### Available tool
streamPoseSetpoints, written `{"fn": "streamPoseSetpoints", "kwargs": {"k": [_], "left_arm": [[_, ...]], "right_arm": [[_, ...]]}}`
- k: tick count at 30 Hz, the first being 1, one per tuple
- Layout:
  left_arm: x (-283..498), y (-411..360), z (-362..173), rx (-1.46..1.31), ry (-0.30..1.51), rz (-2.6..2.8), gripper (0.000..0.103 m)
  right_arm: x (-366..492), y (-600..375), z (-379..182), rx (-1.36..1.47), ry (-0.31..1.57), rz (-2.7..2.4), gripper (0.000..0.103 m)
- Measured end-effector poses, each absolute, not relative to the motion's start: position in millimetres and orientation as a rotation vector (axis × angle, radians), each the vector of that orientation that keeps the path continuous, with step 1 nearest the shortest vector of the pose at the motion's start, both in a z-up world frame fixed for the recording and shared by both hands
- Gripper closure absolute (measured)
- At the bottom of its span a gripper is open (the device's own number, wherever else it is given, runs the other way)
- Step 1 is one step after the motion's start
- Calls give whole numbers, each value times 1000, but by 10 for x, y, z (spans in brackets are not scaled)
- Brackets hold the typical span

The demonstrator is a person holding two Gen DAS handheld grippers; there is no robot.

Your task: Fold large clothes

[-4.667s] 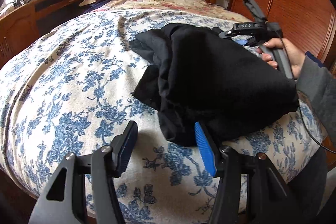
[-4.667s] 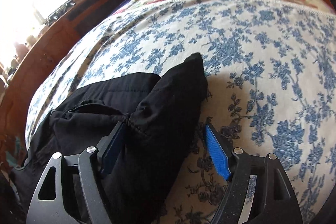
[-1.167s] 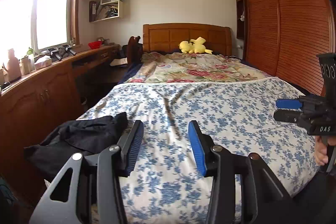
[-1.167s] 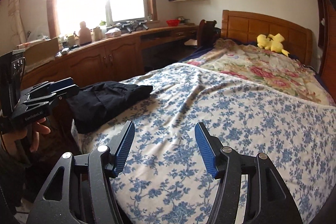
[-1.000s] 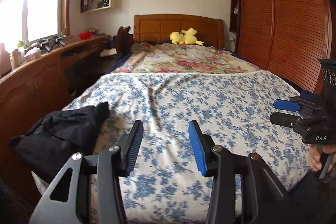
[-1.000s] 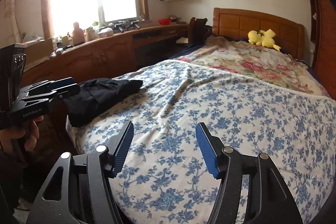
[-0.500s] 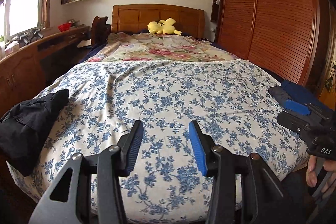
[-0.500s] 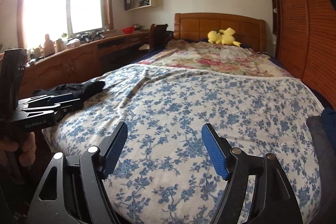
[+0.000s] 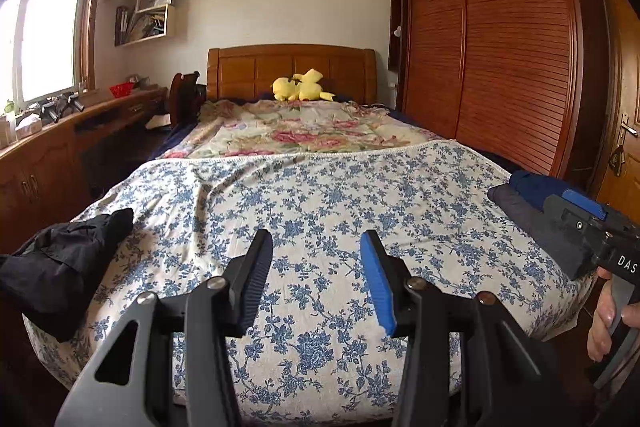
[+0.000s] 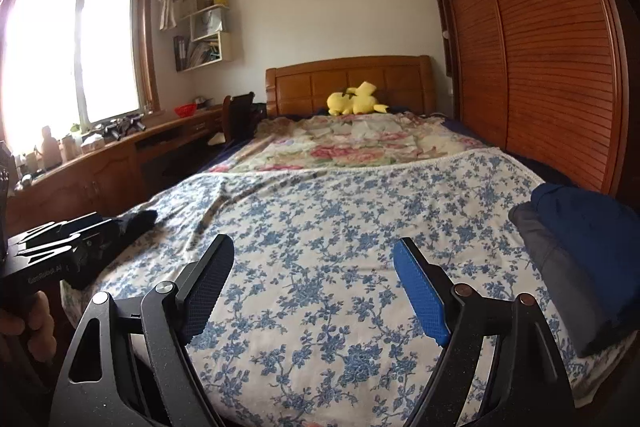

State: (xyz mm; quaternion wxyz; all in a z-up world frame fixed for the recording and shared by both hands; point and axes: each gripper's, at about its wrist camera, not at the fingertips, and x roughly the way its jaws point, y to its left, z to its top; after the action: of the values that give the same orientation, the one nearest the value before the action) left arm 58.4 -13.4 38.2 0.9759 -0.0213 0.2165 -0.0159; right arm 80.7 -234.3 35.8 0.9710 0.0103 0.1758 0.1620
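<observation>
Left gripper [image 9: 316, 277] released and empty, right gripper [image 10: 314, 289] widening, empty; black garment [image 9: 66, 263] at 9 o'clock, seemingly folded clothes [image 10: 580, 247] at 3 on bedspread [image 9: 320, 195].

Blown-out window [image 10: 68, 55] glare, fisheye-bent edges

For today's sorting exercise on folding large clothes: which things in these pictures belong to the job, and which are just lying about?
Part of the job:
- black garment, bunched at the bed's left corner
- blue garment and grey garment, stacked at the right edge
- bed, the work surface

Just lying about:
- yellow plush toy by the headboard
- red bowl on the counter
- wall shelves
</observation>
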Motion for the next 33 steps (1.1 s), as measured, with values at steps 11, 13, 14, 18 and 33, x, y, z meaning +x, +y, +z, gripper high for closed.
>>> {"fn": "streamPoseSetpoints", "kwargs": {"k": [11, 13, 14, 18, 33], "left_arm": [[422, -164, 472, -33, 408, -12, 58], [418, -151, 467, -34, 409, -11, 58], [419, -154, 463, -36, 408, -11, 58], [419, -150, 457, -37, 405, -12, 57], [390, -140, 429, -46, 400, -5, 57]], "right_arm": [[678, -2295, 440, 18, 323, 326, 19], [672, -2302, 423, 20, 324, 327, 19], [683, -2314, 411, 20, 325, 328, 19], [690, -2309, 403, 19, 328, 326, 19], [684, -2306, 367, 16, 335, 332, 19]]}}
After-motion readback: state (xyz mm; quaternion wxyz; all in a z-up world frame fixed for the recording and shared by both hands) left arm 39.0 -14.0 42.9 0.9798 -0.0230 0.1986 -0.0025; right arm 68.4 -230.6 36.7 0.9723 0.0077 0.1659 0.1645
